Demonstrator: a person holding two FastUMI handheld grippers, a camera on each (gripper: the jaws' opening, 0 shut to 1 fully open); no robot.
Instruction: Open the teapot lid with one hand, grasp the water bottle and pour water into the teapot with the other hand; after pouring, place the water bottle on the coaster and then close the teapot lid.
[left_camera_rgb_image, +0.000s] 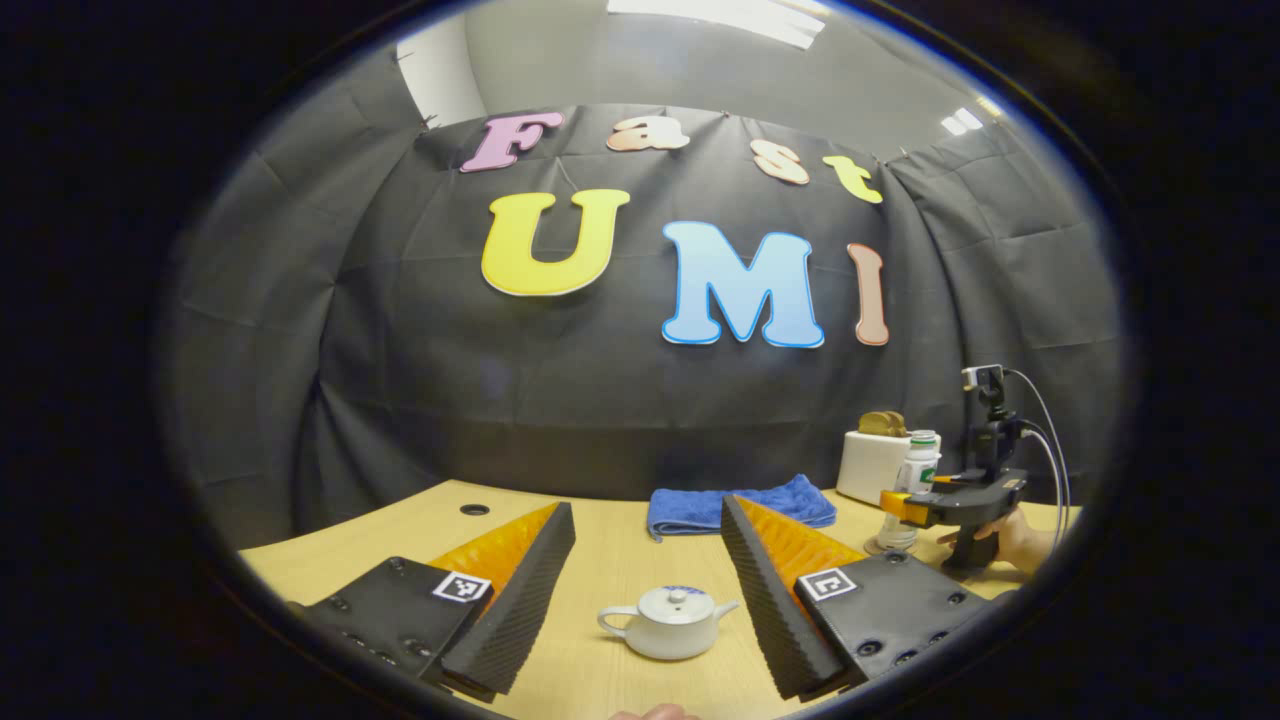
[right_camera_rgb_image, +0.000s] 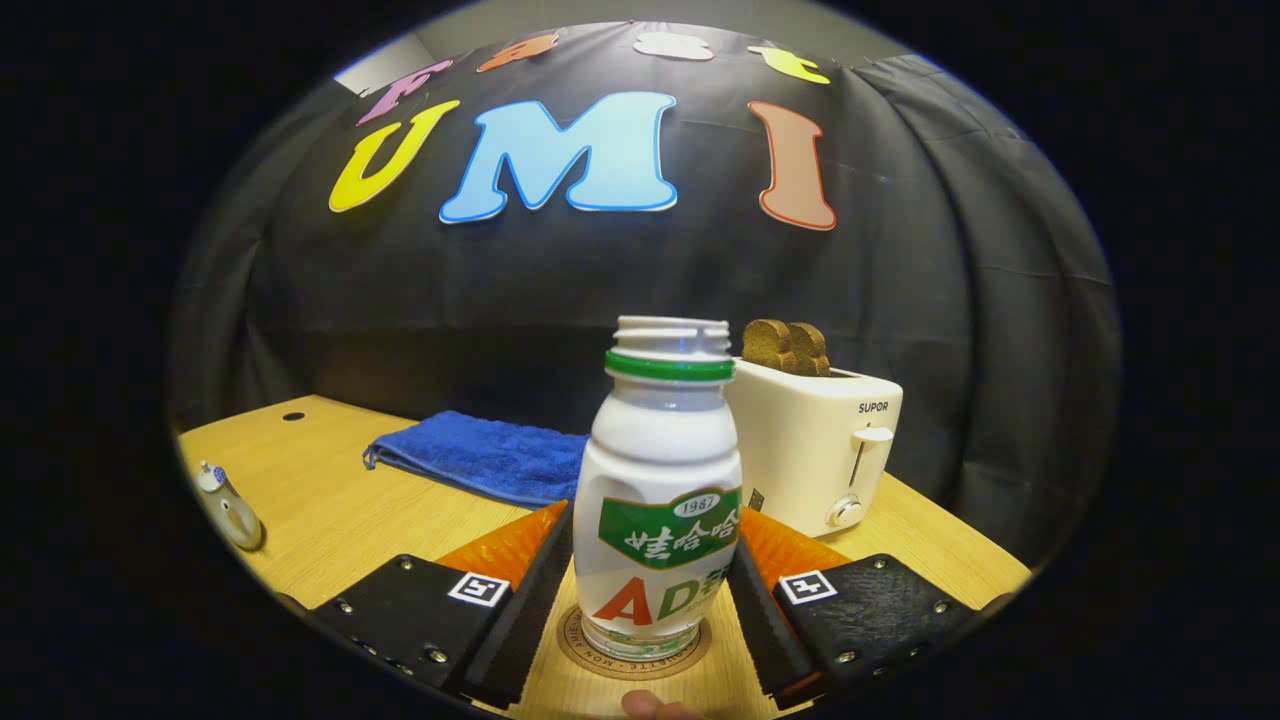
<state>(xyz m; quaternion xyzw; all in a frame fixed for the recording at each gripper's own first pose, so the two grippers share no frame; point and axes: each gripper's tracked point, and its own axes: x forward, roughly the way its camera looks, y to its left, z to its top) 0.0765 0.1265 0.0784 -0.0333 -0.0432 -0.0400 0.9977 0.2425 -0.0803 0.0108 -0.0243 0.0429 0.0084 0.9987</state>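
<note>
Your left gripper (left_camera_rgb_image: 648, 590) hangs above the wooden table (left_camera_rgb_image: 600, 545) with its fingers spread wide, and the white teapot (left_camera_rgb_image: 668, 621) sits between them, a little farther on, touching neither. The lid (left_camera_rgb_image: 676, 601) rests on the pot, with the spout pointing toward your right side and the handle toward your left.

Your right gripper (right_camera_rgb_image: 650, 585) has the water bottle (right_camera_rgb_image: 662, 500) standing upright between its fingers, on the round coaster (right_camera_rgb_image: 634, 647). The fingers lie close along both sides of the bottle, but the bottle's body covers the contact lines, so you can't tell whether they press on it or merely flank it. The bottle's mouth is uncapped.

In the left gripper view, you can see that same right gripper (left_camera_rgb_image: 935, 507) far off at the edge, with the hand (left_camera_rgb_image: 1012, 538) holding it partly cut off; the bottle there is small and half hidden behind it.

Behind the bottle stands a white toaster (right_camera_rgb_image: 815, 450) with bread slices (right_camera_rgb_image: 786, 346) sticking up, and a blue towel (right_camera_rgb_image: 480, 455) lies folded near the wall. In the right gripper view the teapot (right_camera_rgb_image: 228, 508) is squeezed against the rim, badly distorted.
</note>
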